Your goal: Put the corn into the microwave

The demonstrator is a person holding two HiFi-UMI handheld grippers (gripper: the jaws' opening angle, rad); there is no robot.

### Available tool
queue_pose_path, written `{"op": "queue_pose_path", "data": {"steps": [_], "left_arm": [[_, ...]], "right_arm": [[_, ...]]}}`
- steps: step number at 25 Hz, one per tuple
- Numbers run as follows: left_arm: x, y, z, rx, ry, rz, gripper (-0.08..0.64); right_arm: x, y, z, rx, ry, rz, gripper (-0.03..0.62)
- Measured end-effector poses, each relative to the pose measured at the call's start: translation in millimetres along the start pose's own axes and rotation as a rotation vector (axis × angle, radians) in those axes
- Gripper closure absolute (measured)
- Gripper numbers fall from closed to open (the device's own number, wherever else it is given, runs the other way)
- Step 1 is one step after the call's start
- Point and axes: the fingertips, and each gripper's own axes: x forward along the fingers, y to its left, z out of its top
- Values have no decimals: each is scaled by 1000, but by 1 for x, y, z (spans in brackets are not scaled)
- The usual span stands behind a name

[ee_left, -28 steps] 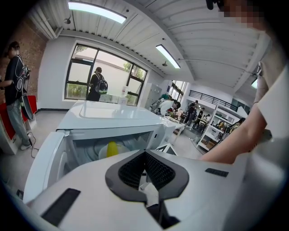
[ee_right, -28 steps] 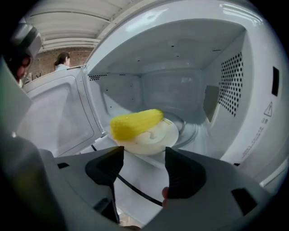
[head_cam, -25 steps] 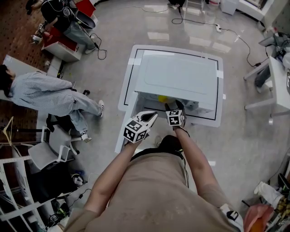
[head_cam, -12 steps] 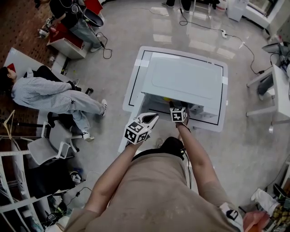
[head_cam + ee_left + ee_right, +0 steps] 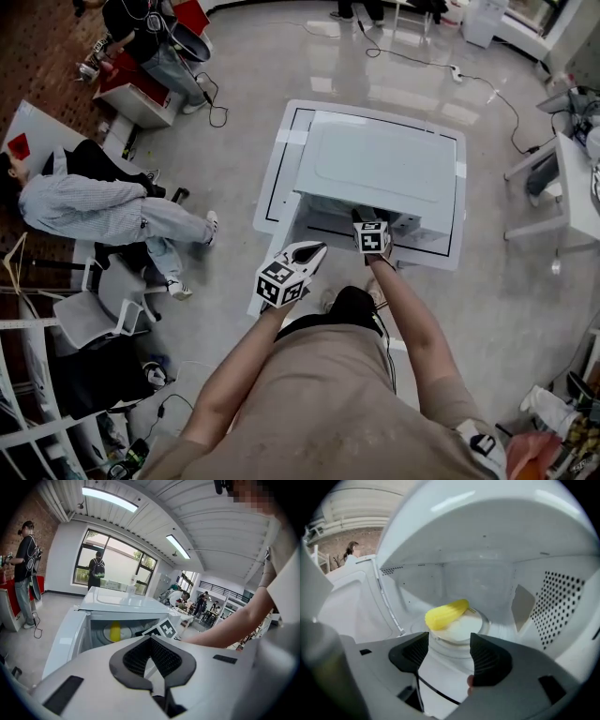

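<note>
The yellow corn (image 5: 446,613) lies on the round turntable plate (image 5: 465,629) inside the white microwave (image 5: 380,169). Its door (image 5: 356,597) hangs open to the left. My right gripper (image 5: 449,651) is open and empty at the oven's mouth, a short way in front of the corn. In the head view the right gripper (image 5: 364,220) reaches under the microwave's front edge, and the corn is hidden there. My left gripper (image 5: 311,251) is shut on nothing, held back to the left of the opening. The left gripper view looks over its shut tips (image 5: 151,641) to the corn (image 5: 115,631) in the cavity.
The microwave stands on a white table (image 5: 452,255) with a black border line. A person in striped clothes (image 5: 94,206) sits at the left beside office chairs. Cables run across the floor (image 5: 487,89) behind the table. Another table (image 5: 577,187) stands at the right.
The right gripper has edged a little further toward the microwave's opening. In the head view the corn's yellow showed at the opening a second ago and is now hidden. The left gripper barely moved.
</note>
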Motion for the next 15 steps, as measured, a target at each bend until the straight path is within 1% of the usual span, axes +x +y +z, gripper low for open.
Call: {"op": "queue_pose_path", "data": {"steps": [3, 6, 9, 11, 15], "left_arm": [[-7, -7, 2, -17, -40, -10, 563], [-18, -13, 4, -21, -73, -13, 563], [-37, -19, 3, -16, -102, 9, 563], [-49, -23, 3, -20, -121, 36, 563], [-68, -35, 13, -24, -165, 83, 563]], "right_arm": [[-32, 8, -2, -26, -42, 57, 321], [-79, 21, -1, 5, -89, 118, 321], [-144, 29, 10, 43, -159, 169, 321], [-187, 25, 19, 57, -213, 190, 321], [-266, 0, 39, 77, -311, 191, 321]]}}
